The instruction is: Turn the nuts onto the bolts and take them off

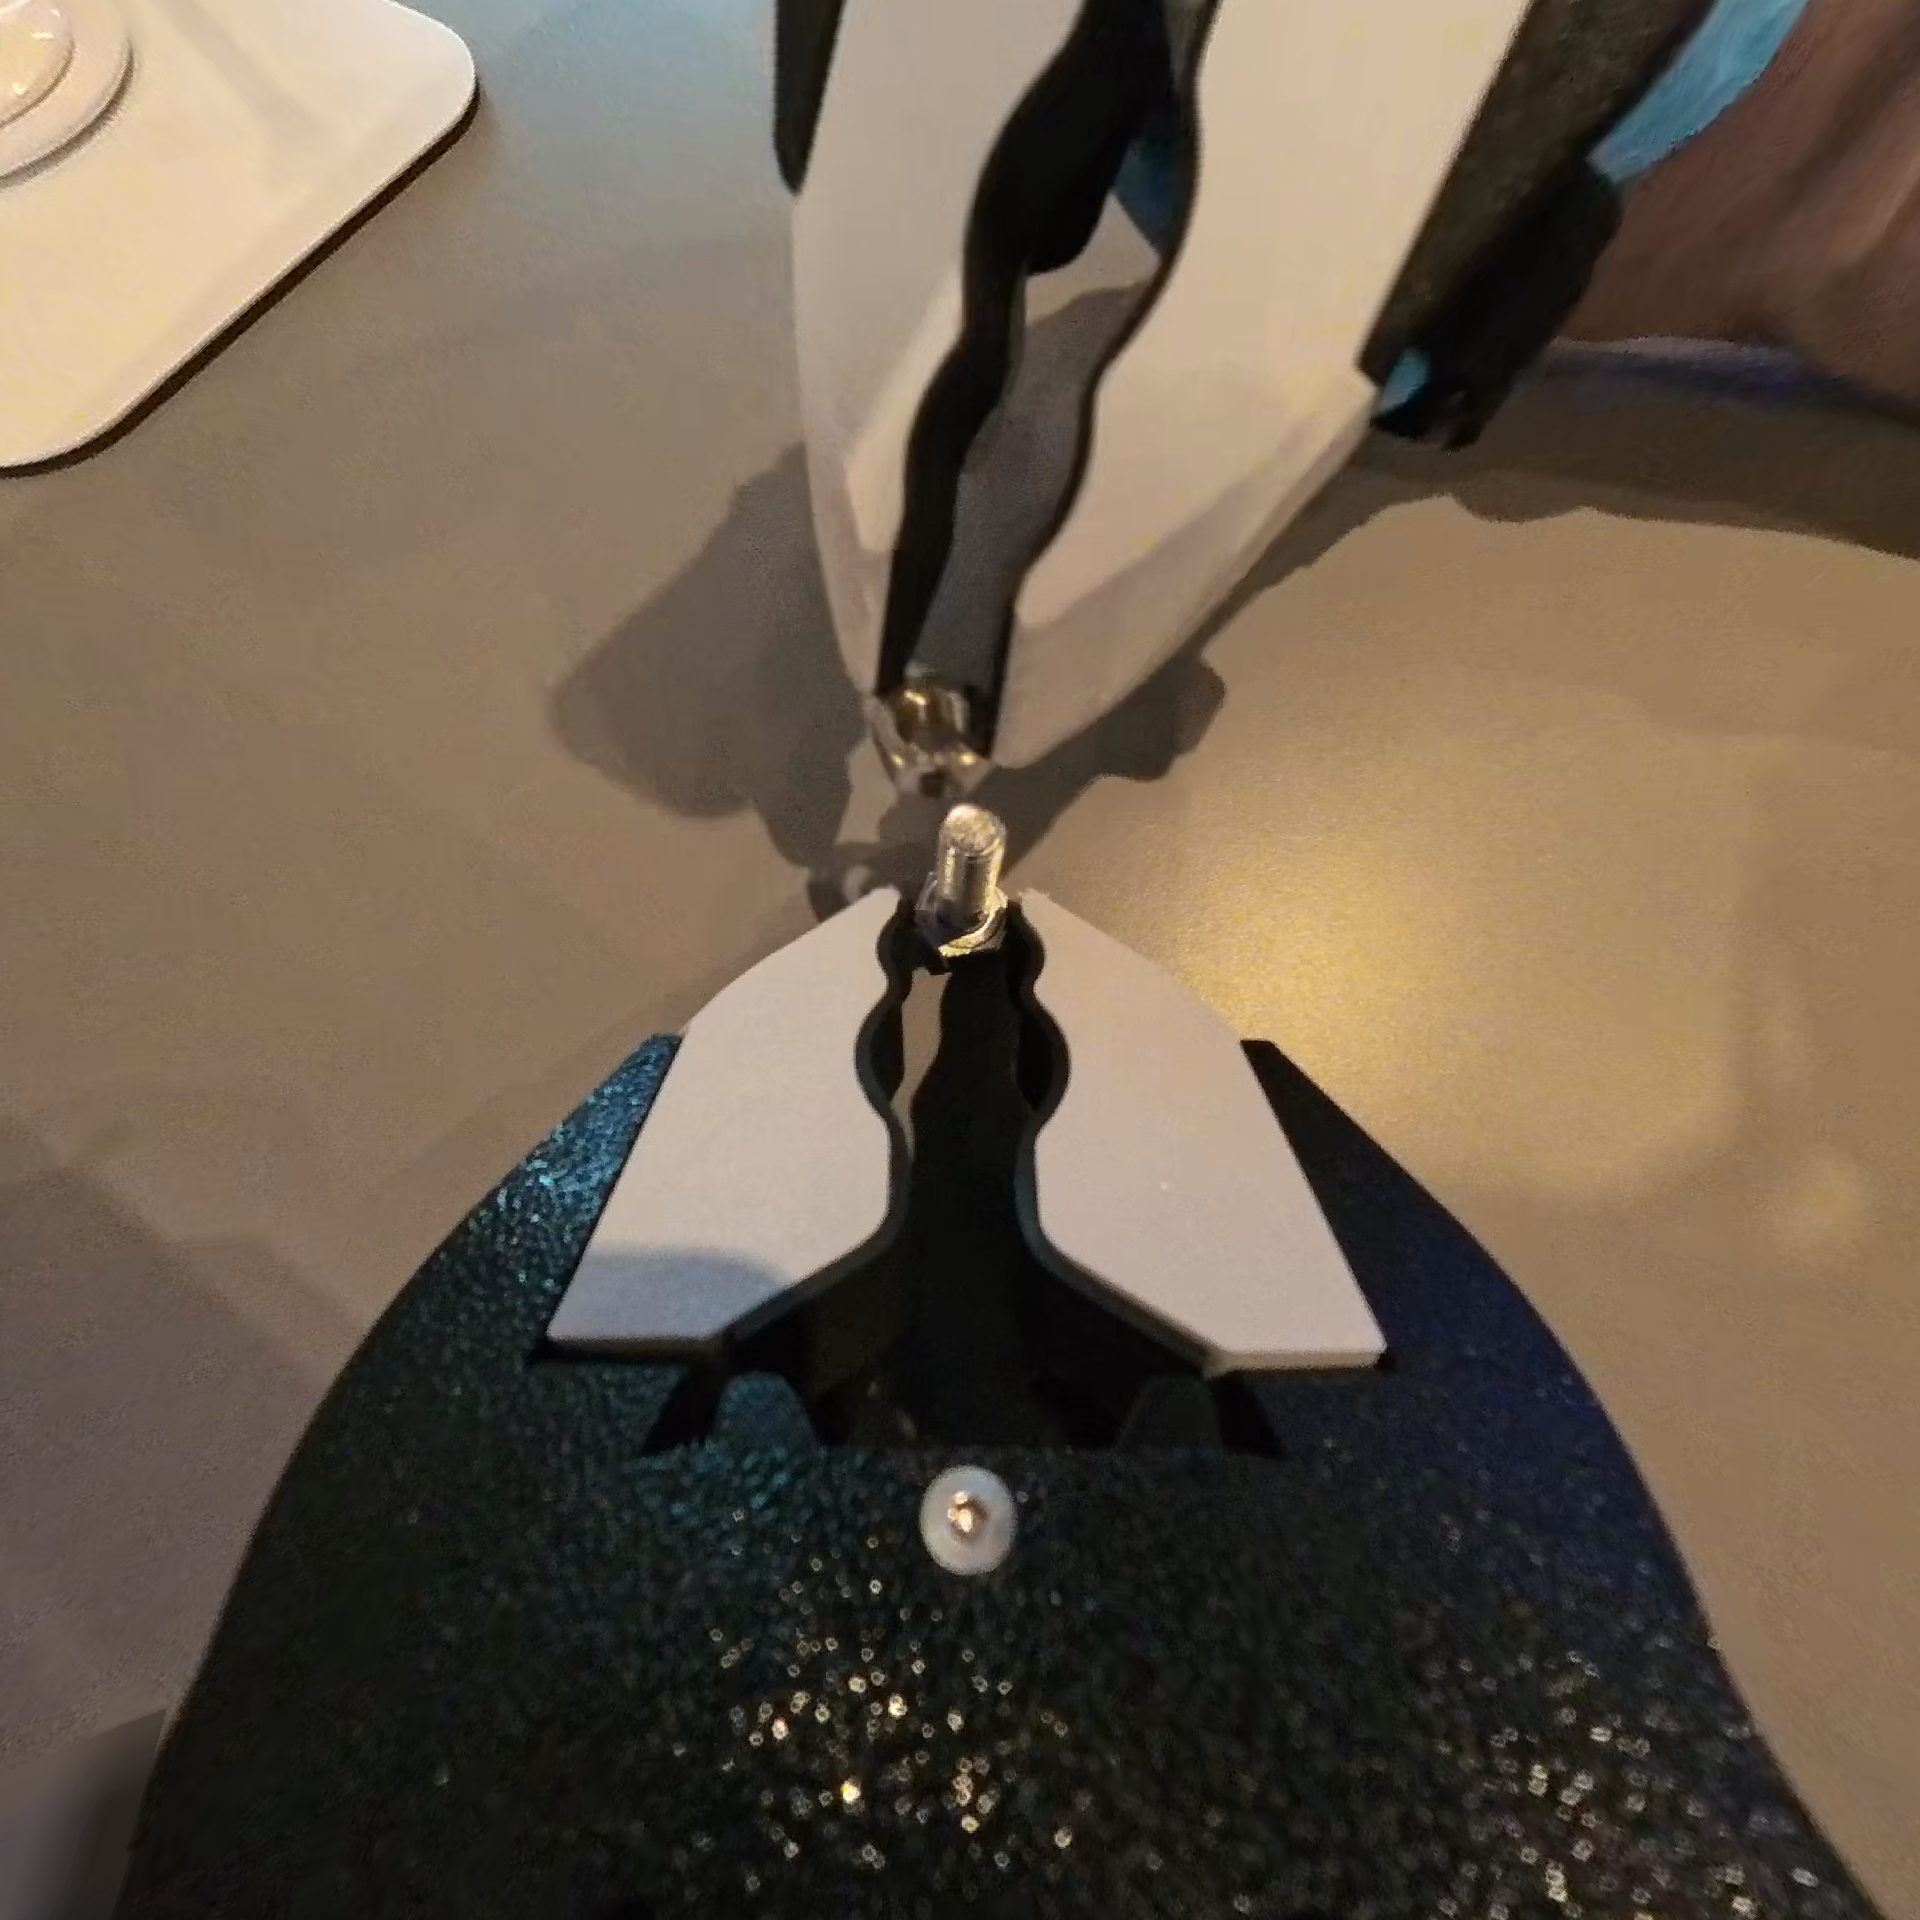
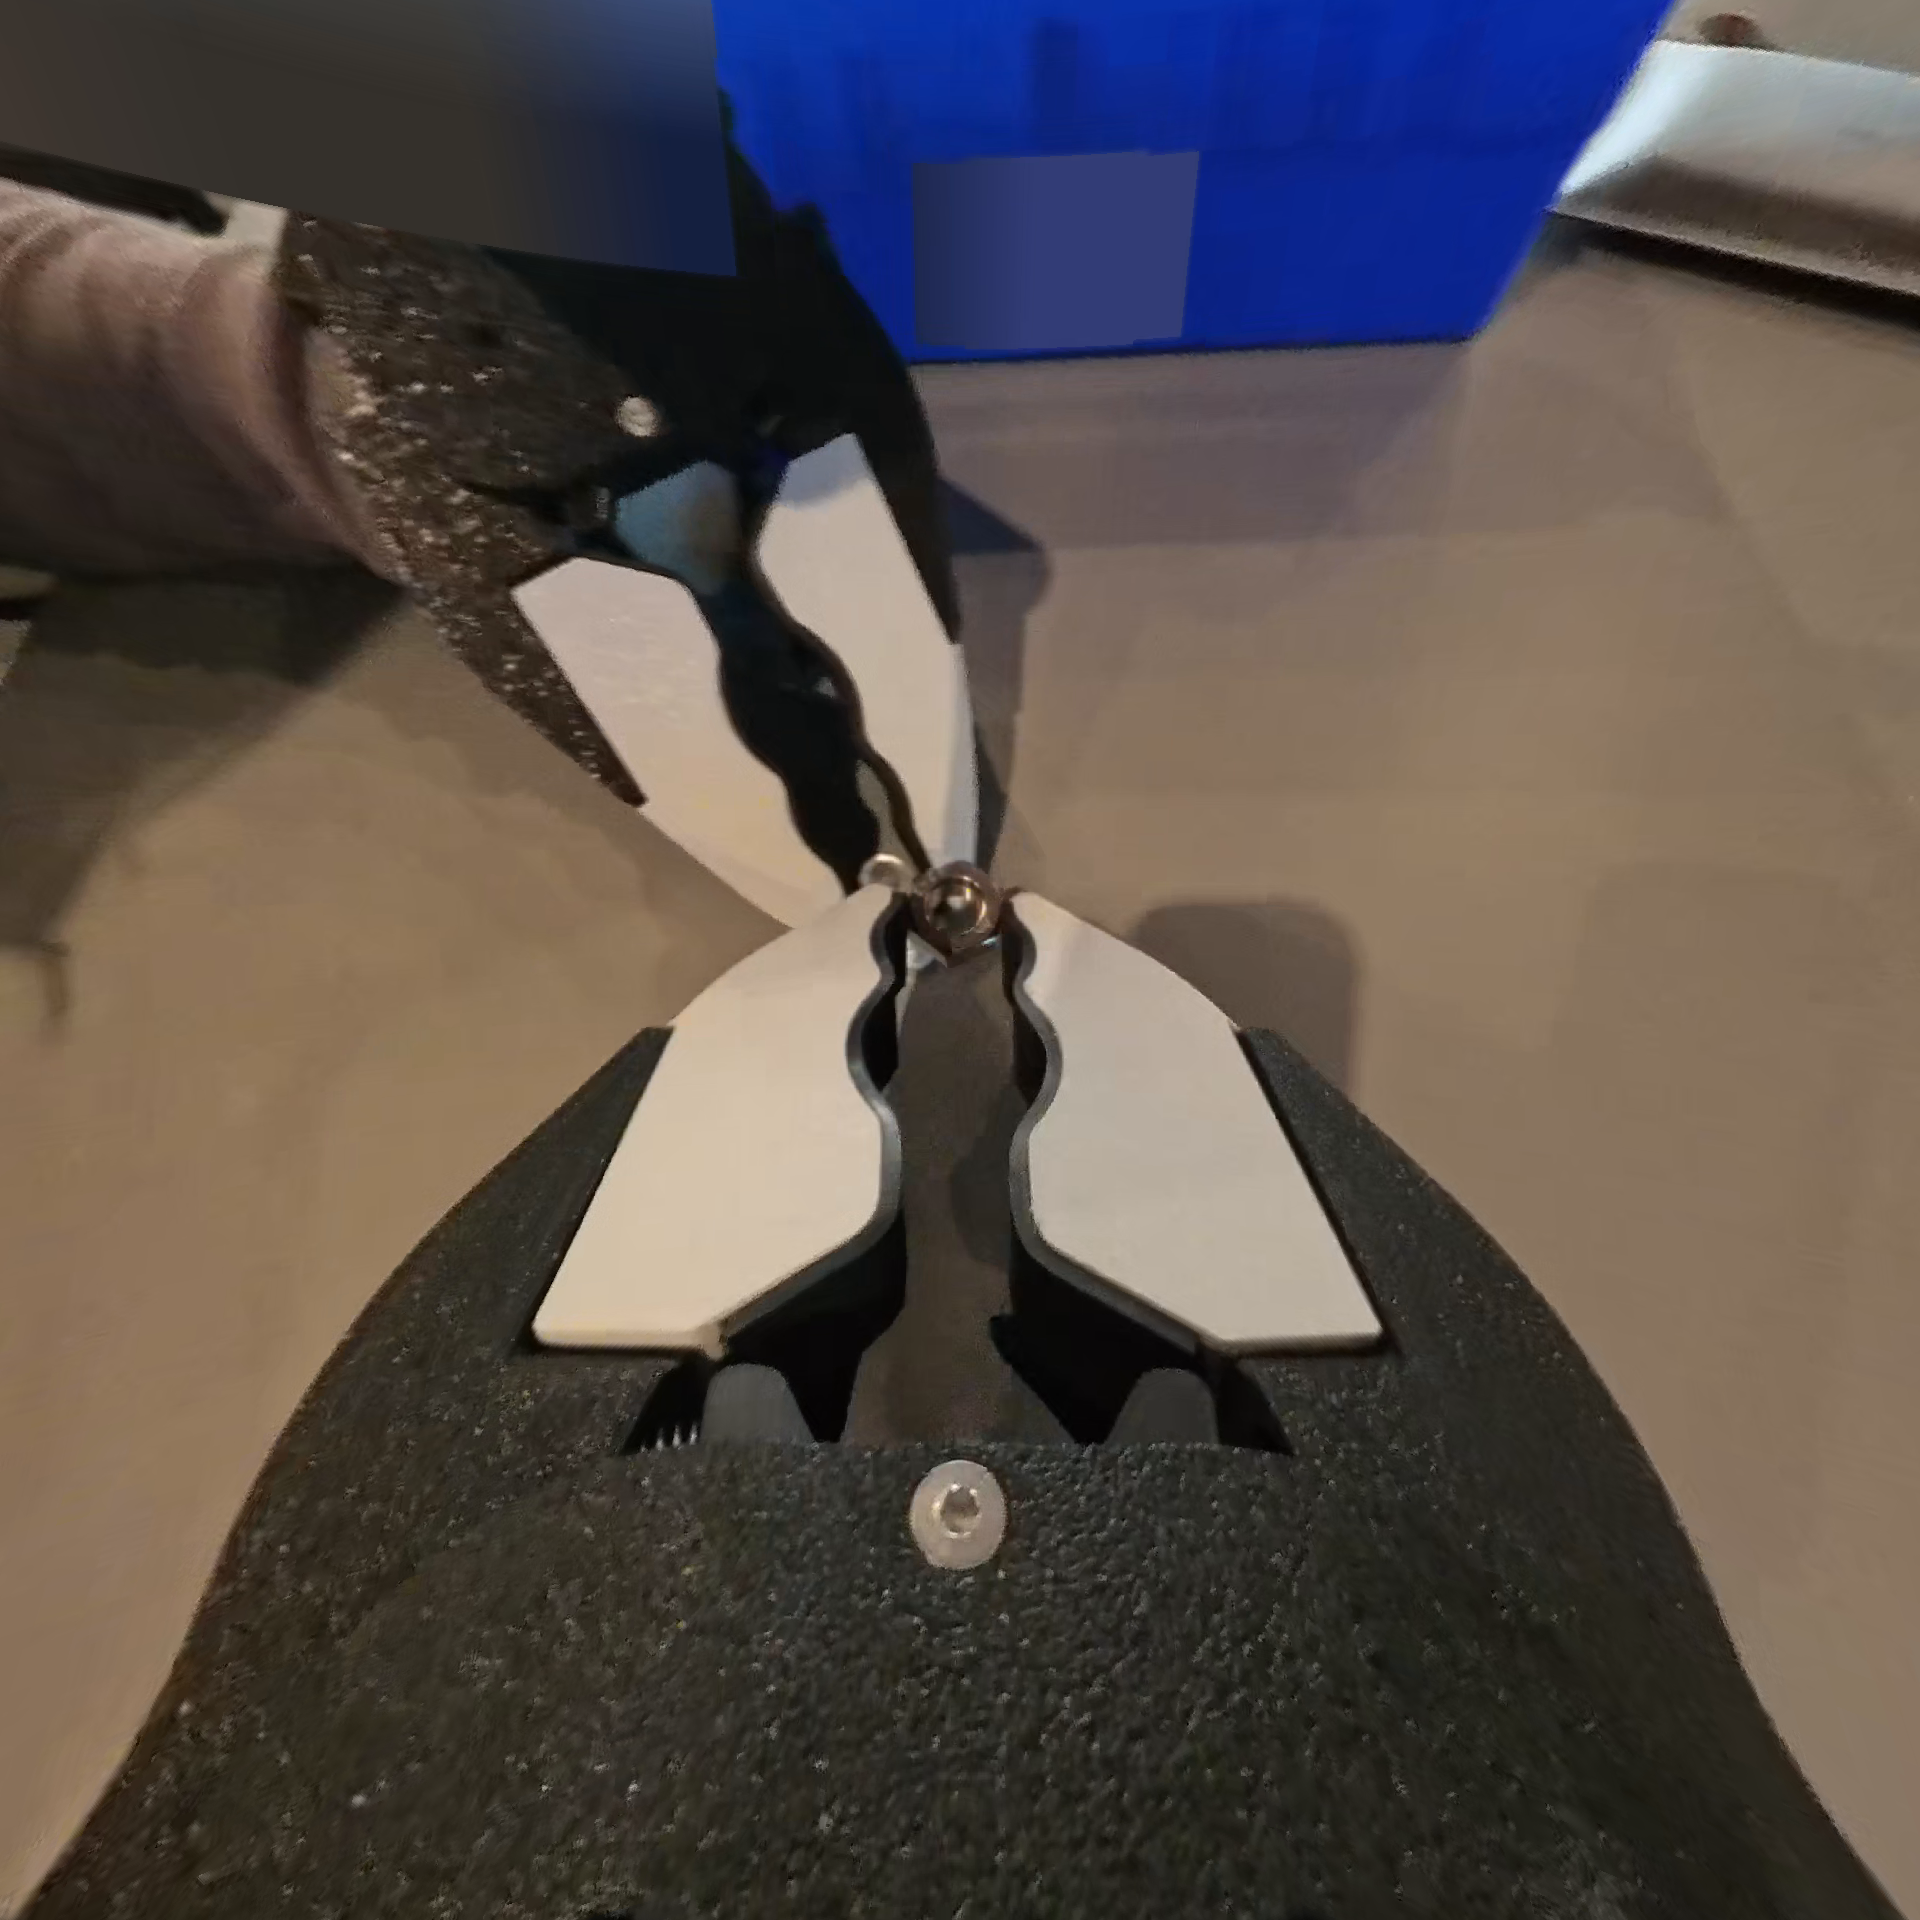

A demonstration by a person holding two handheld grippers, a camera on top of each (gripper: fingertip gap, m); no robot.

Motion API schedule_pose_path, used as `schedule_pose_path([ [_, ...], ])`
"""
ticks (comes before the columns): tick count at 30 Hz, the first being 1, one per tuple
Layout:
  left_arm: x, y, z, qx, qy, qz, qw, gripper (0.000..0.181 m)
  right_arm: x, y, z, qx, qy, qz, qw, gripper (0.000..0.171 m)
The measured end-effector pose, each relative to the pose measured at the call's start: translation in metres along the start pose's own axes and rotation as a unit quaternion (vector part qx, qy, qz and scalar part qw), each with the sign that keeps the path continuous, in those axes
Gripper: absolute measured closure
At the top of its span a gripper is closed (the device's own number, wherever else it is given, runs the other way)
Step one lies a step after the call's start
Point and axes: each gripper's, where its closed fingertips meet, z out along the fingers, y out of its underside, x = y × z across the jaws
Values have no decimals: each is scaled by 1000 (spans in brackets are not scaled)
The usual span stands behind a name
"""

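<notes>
In the left wrist view my left gripper (image 1: pixel 961 928) is shut on the head end of a silver bolt (image 1: pixel 968 847), whose threaded shaft points away from the camera. My right gripper (image 1: pixel 928 732) comes down from the top and is shut on a silver hex nut (image 1: pixel 925 725). The nut sits just beyond the bolt's tip with a small gap between them. In the right wrist view my right gripper (image 2: pixel 951 925) holds the nut (image 2: pixel 951 914) with its hole facing the camera. My left gripper (image 2: pixel 891 871) reaches in from the upper left, and only the bolt's end (image 2: pixel 884 867) shows beside the nut.
Both grippers are above a grey tabletop (image 1: pixel 1455 831). A white board with rounded corners (image 1: pixel 229 229) lies at the far left. A blue box (image 2: pixel 1299 125) stands behind the grippers, and a grey sleeve (image 2: pixel 135 395) shows at the left. The tips of one gripper are about 4 cm away from the tips of the other.
</notes>
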Motion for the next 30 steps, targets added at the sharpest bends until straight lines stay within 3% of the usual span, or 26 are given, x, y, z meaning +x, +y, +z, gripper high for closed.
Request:
schedule_pose_path([
  [15,1,-1,-1,6,2,1,1000,164,-14,-4,8,-25,-9,-39,999,155],
  [19,2,-1,0,11,8,5,1000,149,-14,-4,8,-28,-6,-40,999,155],
  [21,2,-2,0,13,8,6,1000,153,-15,-4,9,-29,-8,-42,999,155],
  [23,2,-3,-1,22,10,8,1000,170,-16,-4,10,-28,-9,-42,999,155],
  [30,2,-3,-1,23,15,13,1000,172,-15,-5,10,-35,-2,-48,998,154],
])
